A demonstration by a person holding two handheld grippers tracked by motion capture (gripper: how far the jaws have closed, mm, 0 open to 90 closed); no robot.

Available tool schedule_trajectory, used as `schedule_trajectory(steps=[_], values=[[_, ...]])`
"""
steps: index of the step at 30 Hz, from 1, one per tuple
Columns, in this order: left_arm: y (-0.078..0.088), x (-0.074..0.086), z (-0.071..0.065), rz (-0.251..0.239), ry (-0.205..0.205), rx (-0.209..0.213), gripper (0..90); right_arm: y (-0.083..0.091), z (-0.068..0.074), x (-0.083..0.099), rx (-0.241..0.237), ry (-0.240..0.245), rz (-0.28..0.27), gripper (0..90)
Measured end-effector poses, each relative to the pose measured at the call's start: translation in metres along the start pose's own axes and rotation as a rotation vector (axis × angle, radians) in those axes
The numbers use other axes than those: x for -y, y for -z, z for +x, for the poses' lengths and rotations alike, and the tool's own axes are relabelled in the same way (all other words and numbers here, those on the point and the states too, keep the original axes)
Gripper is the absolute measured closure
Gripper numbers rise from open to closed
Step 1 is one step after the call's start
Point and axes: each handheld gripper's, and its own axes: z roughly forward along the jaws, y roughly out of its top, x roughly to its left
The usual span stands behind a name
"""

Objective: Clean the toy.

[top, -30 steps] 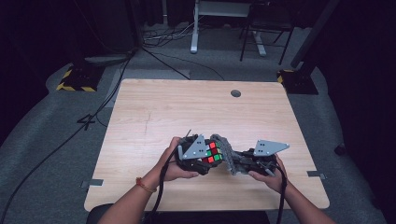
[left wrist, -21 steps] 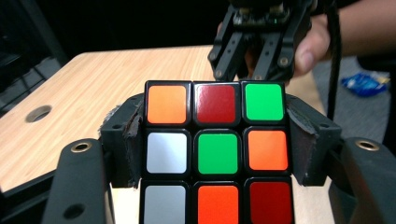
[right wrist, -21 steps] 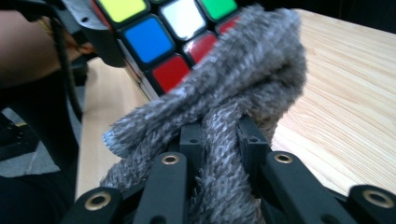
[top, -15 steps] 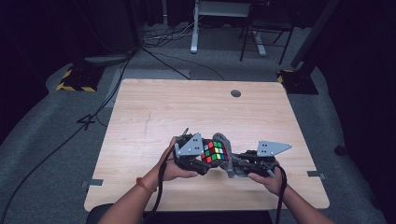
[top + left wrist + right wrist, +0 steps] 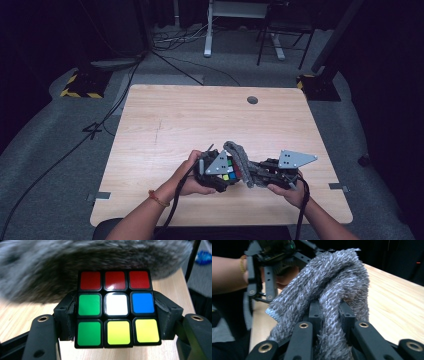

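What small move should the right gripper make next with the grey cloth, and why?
Probably stroke the grey cloth across the Rubik's cube. The left gripper clamps the cube by its sides, the right gripper pinches the cloth, and the cloth already lies against the cube's far side.

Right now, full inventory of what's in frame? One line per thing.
Puzzle cube: 1, red, green, white, blue and yellow stickers on the face seen, clamped in the left gripper.
Cloth: 1, grey, fuzzy, pinched in the right gripper, draped against the cube.
Table: 1, light wood, a round grommet near its far edge.
Floor cables: several, dark, beyond the table.
Left gripper: 1, black, grey plate on top, shut on the cube.
Right gripper: 1, black, grey plate on top, shut on the cloth.
Hands: 2, one on each gripper.
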Motion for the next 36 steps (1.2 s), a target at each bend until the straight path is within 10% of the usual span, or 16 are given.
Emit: schedule_trajectory(steps=[9, 15, 24, 36], values=[[0.012, -0.001, 0.007, -0.075, 0.048, -0.003, 33.2, -0.003, -0.004, 0.004, 0.074, 0.001, 0.095, 77.2], [0.018, 0.0, 0.008, -0.109, 0.055, -0.001, 33.1, -0.011, -0.007, 0.011, 0.024, 0.007, 0.232, 77.0], [0.006, 0.002, 0.004, -0.079, 0.051, 0.037, 33.1, 0.0, 0.0, 0.001, 0.042, 0.026, 0.125, 77.1], [0.012, -0.003, 0.001, -0.123, 0.043, 0.034, 33.1, -0.015, -0.005, 0.016, 0.084, 0.027, 0.236, 77.2]])
